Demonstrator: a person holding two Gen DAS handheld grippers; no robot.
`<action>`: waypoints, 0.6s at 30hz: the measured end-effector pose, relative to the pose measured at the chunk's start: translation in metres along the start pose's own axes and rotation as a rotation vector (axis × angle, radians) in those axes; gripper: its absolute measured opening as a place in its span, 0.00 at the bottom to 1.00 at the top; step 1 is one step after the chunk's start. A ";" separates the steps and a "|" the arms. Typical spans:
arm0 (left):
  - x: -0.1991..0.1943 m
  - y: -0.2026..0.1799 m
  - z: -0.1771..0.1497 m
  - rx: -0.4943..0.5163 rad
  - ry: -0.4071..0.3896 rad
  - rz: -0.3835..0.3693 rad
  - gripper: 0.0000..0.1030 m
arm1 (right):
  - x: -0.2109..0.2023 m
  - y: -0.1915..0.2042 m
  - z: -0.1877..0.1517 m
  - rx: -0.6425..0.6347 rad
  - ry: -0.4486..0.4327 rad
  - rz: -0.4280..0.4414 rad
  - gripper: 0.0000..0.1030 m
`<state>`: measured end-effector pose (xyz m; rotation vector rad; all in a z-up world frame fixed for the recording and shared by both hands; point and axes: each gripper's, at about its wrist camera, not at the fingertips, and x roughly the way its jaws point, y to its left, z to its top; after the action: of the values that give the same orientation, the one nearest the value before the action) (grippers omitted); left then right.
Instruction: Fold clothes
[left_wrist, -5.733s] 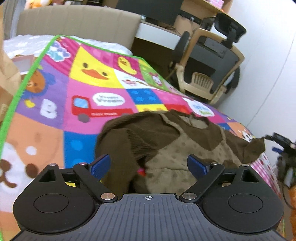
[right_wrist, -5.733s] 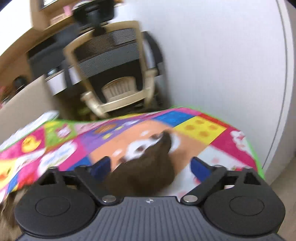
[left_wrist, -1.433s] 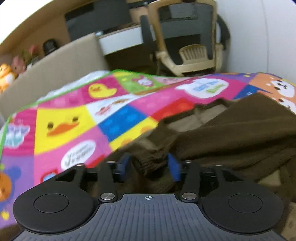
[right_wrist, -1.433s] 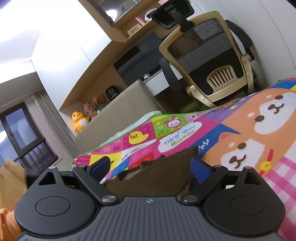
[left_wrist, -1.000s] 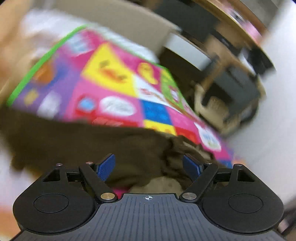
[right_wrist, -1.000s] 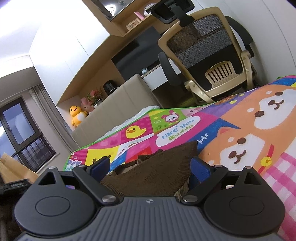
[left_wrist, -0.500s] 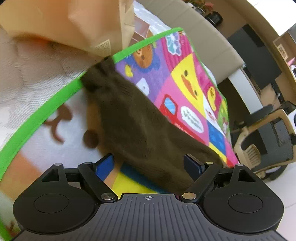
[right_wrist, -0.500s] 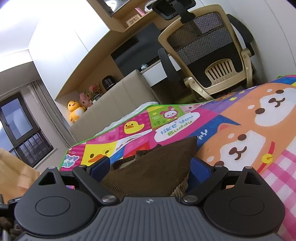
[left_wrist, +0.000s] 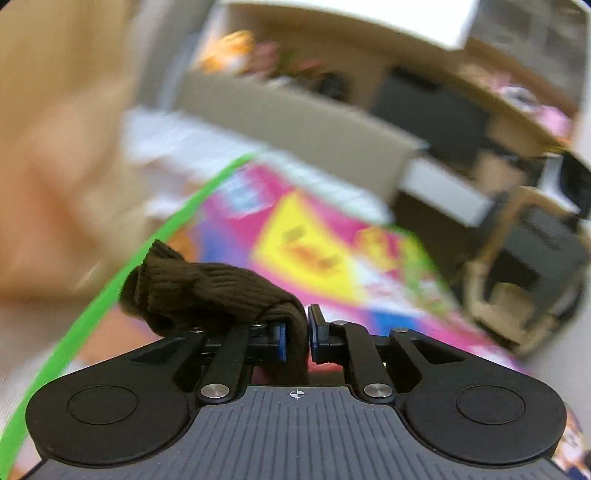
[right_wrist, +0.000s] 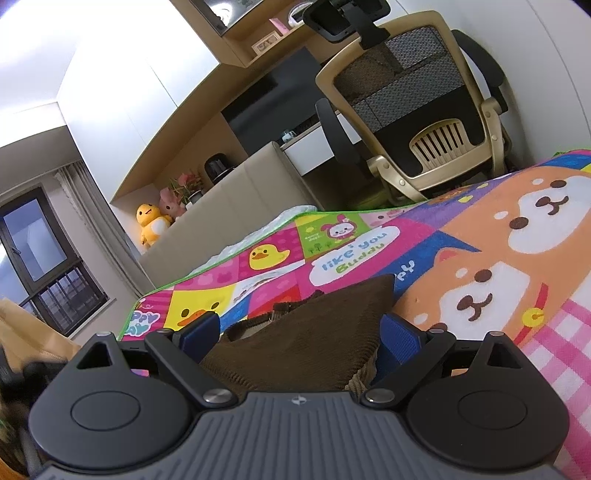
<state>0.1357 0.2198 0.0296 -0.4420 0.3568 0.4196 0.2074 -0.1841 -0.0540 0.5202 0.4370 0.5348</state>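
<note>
Gripping: left tool (left_wrist: 295, 338) clamped on brown knit sleeve (left_wrist: 207, 288); right tool (right_wrist: 300, 338) spread apart over folded brown sweater (right_wrist: 306, 343) on cartoon play mat (right_wrist: 480, 266).

**Colours and patterns**

A dark brown ribbed knit is shown by the sweater (left_wrist: 207, 288), also brown in the right view (right_wrist: 306, 339). The mat (right_wrist: 480, 266) is patterned in pink, yellow, blue, purple and orange squares with ducks, dogs and pink check, and is edged in bright green. Blue pads (right_wrist: 397, 338) are carried on black fingers. The chair (right_wrist: 417, 107) is beige-framed with black mesh. A yellow plush (right_wrist: 149, 221) is seen.
</note>
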 end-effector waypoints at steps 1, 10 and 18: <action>-0.004 -0.017 0.006 0.033 -0.016 -0.048 0.13 | -0.001 0.000 0.000 0.000 -0.003 0.002 0.91; 0.009 -0.158 -0.048 0.304 0.241 -0.500 0.64 | 0.000 -0.002 0.001 0.002 0.004 -0.012 0.92; 0.005 -0.147 -0.089 0.590 0.297 -0.504 0.91 | 0.006 0.012 0.010 -0.050 0.062 0.005 0.92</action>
<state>0.1860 0.0580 0.0013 -0.0032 0.6130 -0.2506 0.2129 -0.1754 -0.0413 0.4580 0.4804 0.5664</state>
